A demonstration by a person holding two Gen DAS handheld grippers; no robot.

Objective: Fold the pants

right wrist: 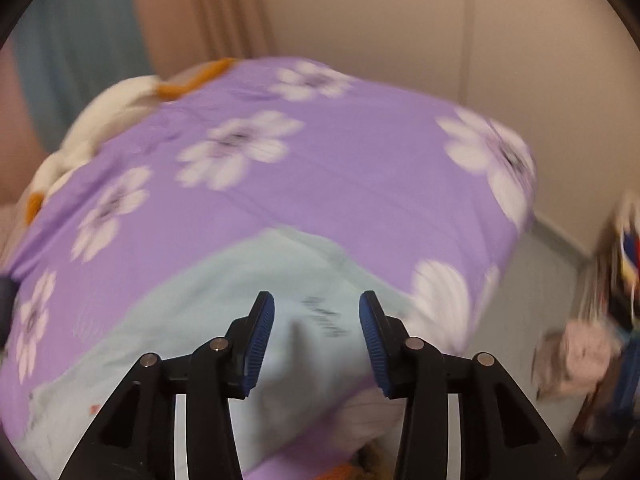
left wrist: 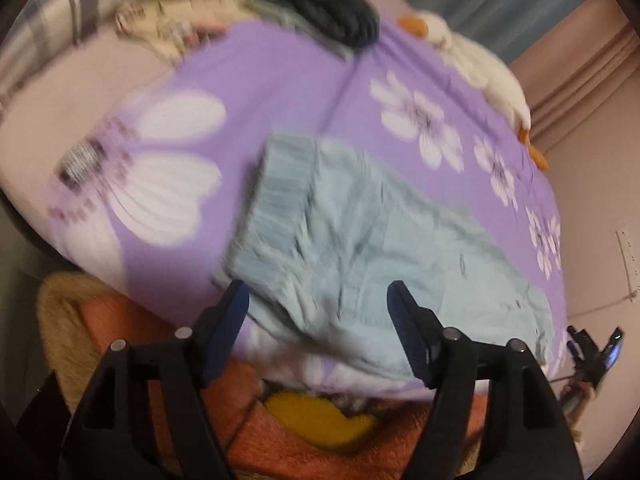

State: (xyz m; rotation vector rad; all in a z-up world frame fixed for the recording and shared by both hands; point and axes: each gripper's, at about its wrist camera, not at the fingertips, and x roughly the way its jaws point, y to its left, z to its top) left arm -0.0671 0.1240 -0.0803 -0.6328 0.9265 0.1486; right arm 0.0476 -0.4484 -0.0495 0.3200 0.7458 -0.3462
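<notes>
Both tongs stand spread with nothing pinched between their blue pads. We see the left gripper (left wrist: 318,292) at the bottom of the left wrist view, its jaws wide apart and lifted clear of the cloth, its tips framing the near edge of the pants (left wrist: 372,248). We see the right gripper (right wrist: 317,304) at the bottom centre of the right wrist view, its jaws parted less widely, the cloth showing in the gap but not pressed by either pad.

The pants — pale blue, with a ribbed waistband toward the upper left of the garment — lie folded on the purple bedspread (left wrist: 280,92), in the lower middle of the left view. In the right view they (right wrist: 192,312) fill the lower left and reach under the gripper; a small dark marking shows on the cloth between the pads.

Both pictures are blurred. A white plush duck (left wrist: 480,64) with orange feet lies along the upper right edge of the bedspread, and a dark bundle of clothes (left wrist: 340,8) sits at top centre. Below the bed edge we make out an orange cloth (left wrist: 132,320) — with a yellow patch beside it.
</notes>
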